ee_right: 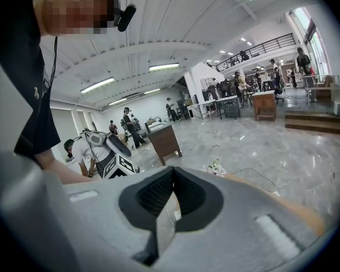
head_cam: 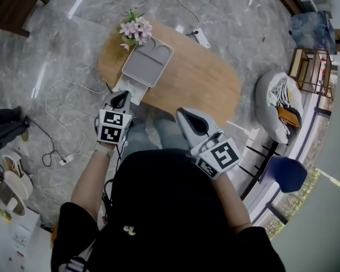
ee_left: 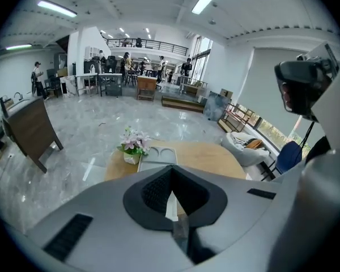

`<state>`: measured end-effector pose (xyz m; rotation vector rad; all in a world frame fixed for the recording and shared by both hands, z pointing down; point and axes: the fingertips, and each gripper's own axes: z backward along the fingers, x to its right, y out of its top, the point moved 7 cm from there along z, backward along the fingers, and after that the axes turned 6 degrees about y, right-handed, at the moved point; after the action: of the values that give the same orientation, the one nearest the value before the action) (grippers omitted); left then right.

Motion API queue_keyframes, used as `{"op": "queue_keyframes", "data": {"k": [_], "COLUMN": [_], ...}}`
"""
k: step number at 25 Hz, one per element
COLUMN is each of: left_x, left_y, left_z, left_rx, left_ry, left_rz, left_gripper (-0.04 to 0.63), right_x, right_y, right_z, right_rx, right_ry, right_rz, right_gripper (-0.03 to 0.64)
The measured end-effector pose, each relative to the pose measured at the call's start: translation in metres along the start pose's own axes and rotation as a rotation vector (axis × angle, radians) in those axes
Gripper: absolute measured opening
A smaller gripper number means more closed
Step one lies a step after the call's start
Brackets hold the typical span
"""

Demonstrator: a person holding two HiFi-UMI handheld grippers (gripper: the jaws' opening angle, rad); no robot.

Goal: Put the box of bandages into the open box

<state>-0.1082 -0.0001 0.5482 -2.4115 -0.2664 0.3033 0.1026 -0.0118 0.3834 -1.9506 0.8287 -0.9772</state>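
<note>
A grey open box [head_cam: 147, 64] with moulded compartments lies on the left part of the oval wooden table [head_cam: 204, 78]; it also shows in the left gripper view [ee_left: 158, 154]. A white flat piece [head_cam: 130, 92] joins its near edge. I cannot make out a box of bandages. My left gripper [head_cam: 120, 95] hovers at the table's near-left edge, right by the white piece, shut and empty [ee_left: 171, 174]. My right gripper [head_cam: 187, 113] is held off the table's near edge above my lap, also shut and empty [ee_right: 173, 174].
A pot of pink flowers [head_cam: 135, 30] stands just behind the grey box. A white plug and cable [head_cam: 199, 37] lie at the table's far edge. Cables [head_cam: 59, 152] trail on the floor at the left. A grey beanbag [head_cam: 277, 103] and a blue chair [head_cam: 286, 173] stand at the right.
</note>
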Motion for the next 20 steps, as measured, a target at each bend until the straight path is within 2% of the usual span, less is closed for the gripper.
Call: {"op": "queue_keyframes", "data": {"k": [6,20], "left_x": [0.020,0.042], "left_y": [0.027,0.078], "left_z": [0.048,0.155], "left_rx": [0.072,0.324], "left_ry": [0.018,0.162], "left_rz": [0.009,0.073], "left_gripper": [0.014,0.014], "right_x": [0.001,0.005], "right_y": [0.017,0.038], "right_z": [0.001,0.016], "right_rx": [0.049,0.089], "right_ry": [0.078,0.213], "right_rz": [0.017,0.038], "right_gripper": [-0.003,-0.003]}}
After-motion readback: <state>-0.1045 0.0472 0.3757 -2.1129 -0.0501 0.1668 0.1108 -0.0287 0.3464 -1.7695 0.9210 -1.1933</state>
